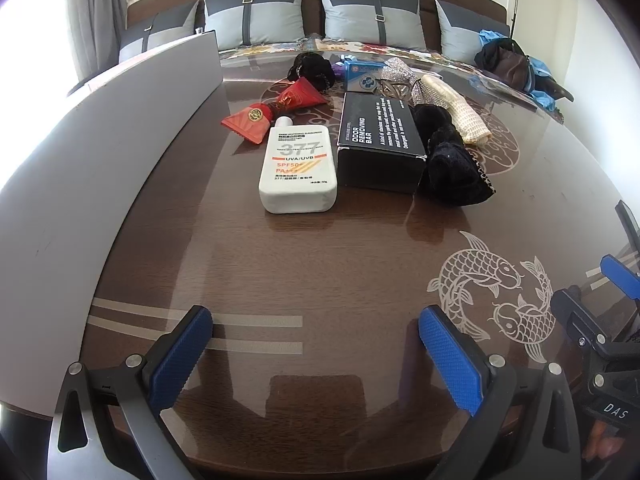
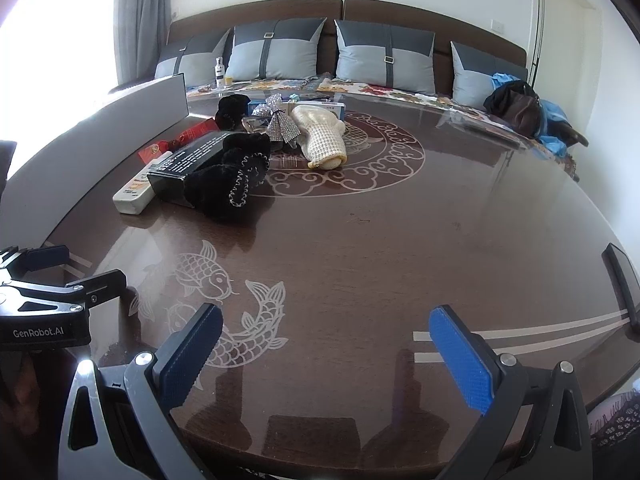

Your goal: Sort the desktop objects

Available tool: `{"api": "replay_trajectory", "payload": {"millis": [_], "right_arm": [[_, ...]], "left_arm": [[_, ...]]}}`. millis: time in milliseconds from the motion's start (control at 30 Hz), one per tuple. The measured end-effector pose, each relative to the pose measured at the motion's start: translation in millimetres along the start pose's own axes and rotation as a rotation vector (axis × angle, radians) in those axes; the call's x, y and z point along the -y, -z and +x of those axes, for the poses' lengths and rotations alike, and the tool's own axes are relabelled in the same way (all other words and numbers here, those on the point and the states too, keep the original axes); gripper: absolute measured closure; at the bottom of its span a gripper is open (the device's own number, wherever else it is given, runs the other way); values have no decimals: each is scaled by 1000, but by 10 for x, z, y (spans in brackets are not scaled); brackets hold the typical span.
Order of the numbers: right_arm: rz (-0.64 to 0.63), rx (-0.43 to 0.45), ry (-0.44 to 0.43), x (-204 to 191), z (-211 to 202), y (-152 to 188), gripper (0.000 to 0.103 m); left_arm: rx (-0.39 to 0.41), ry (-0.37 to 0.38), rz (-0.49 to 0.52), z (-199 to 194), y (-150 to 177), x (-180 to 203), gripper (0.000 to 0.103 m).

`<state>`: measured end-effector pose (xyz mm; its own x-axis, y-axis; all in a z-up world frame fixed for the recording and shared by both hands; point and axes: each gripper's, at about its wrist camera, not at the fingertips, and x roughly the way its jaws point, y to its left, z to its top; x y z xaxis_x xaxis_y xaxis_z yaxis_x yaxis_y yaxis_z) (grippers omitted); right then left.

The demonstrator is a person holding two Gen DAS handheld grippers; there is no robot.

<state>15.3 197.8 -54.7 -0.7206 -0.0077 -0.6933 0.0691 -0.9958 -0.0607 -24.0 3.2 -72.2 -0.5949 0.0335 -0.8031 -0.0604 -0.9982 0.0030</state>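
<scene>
Left gripper (image 1: pixel 316 344), low in the left wrist view: blue ribbed pads spread wide, nothing between them, hovering over the near edge of the glossy dark brown table (image 1: pixel 320 264) with pale fish inlays. Right gripper (image 2: pixel 326 344), low in the right wrist view: likewise gaping and empty, above the fish motif.

Further up, at centre of the left wrist frame: white flat sunscreen bottle (image 1: pixel 298 168) with orange print, lying on its back, cap pointing away. Just beside it to the right, touching or nearly so: black rectangular box (image 1: pixel 380 142) lettered "ODOR REMOVING BAR", closed, contents unseen. Against the box's right side: black velvet bow (image 1: pixel 450 160) with a silvery chain edge. Beyond that, upper right of the cluster: cream knitted mitt (image 1: pixel 460 110), lying flat. Above the bottle's cap: red crimped tube (image 1: pixel 276 110) with a gold round emblem. Higher still: black fluffy scrunchie (image 1: pixel 314 68), small blue carton (image 1: pixel 364 76) and silver sparkly ribbon bow (image 1: pixel 404 80), packed close together.

Along the left of both frames: long pale grey panel (image 1: pixel 100 128), standing on edge; whether part of a tray or bin, cannot tell.

Far side, top of frame: row of grey and dark cushions (image 1: pixel 372 12) on a brown sofa, with a heap of dark and blue clothing (image 1: pixel 516 64) at upper right.
</scene>
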Motion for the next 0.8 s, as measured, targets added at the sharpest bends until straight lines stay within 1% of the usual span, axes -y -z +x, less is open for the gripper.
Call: {"api": "replay_trajectory", "payload": {"millis": [467,800], "right_arm": [[-2,-25,-11,-9,60,24,0],[-6,-27,-8,-9,65,31,0]], "left_arm": [[11,9,13,8,2,-4,0],[18,17,22,-1,12,-9,0]]}}
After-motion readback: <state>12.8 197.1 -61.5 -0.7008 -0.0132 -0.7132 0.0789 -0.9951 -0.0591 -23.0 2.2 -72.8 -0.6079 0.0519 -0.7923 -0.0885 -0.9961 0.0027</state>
